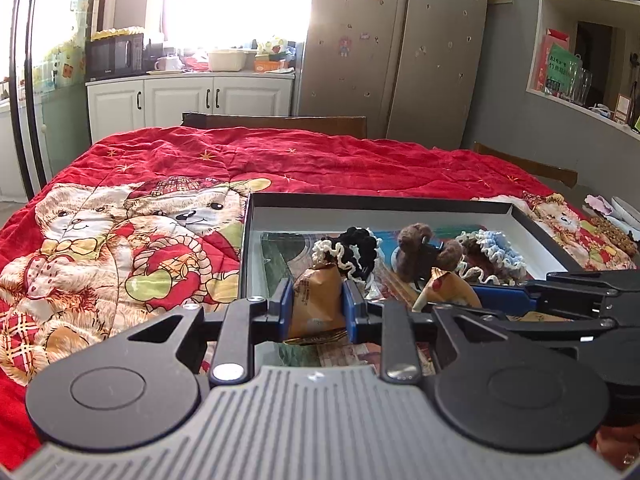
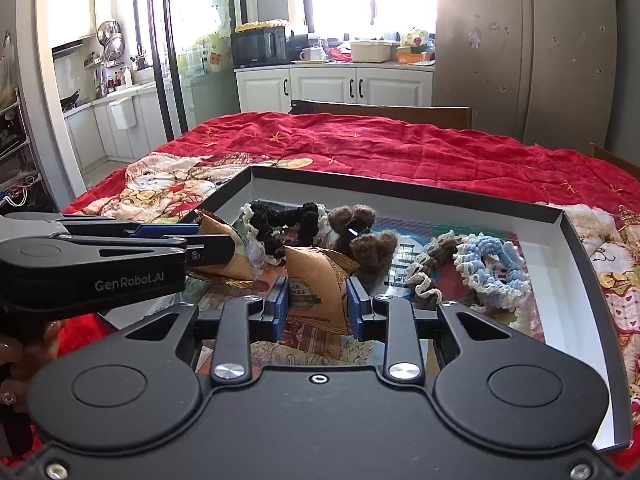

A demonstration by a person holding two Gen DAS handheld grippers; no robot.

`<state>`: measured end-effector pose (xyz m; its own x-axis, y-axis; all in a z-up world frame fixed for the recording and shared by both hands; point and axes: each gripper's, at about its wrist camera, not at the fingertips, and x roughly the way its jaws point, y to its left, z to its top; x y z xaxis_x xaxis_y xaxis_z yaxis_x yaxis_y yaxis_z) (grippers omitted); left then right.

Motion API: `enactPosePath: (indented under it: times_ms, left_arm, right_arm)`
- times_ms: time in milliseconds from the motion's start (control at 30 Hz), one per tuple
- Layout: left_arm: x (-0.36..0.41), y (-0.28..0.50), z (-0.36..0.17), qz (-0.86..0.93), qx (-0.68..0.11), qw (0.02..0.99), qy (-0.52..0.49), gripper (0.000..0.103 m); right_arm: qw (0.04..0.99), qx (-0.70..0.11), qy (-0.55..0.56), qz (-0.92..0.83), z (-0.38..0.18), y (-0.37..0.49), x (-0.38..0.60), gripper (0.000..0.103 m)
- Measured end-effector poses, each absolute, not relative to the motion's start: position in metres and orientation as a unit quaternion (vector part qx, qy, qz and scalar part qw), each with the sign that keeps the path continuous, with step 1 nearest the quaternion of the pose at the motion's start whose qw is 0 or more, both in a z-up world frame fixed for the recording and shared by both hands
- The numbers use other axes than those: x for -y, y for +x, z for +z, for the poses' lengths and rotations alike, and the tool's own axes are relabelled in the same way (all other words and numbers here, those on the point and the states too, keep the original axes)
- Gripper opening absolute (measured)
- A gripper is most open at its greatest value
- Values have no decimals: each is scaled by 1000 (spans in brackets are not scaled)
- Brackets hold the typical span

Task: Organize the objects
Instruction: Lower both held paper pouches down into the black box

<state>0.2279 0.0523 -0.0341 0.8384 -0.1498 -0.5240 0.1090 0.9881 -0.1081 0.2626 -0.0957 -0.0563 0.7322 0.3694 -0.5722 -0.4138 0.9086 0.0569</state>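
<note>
I've got each gripper, left gripper (image 1: 316, 306) and right gripper (image 2: 318, 306), pinching a light, crinkly brown packet (image 1: 316, 304) mid-body, probably crushable.

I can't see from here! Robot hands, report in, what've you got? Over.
Left gripper shut on a brown packet. Right gripper shut on another packet. Both over the box. Crochet scrunchies crowd ahead.

one box (image 2: 576, 264) holds two brown packets (image 2: 316, 280) (image 2: 218, 252), three crocheted scrunchies (image 2: 494, 268) (image 2: 284, 220) (image 2: 430, 268) and one brown fuzzy hair clip (image 2: 360, 236).
</note>
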Motion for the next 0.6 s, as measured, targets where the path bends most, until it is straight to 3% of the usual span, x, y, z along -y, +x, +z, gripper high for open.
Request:
enactPosePath:
  times_ms: [600]
  left_arm:
    - [-48,230,-39,-66,-280,958,-18,30]
  right_arm:
    - [928,-304,-38,212,-61,268,94,29]
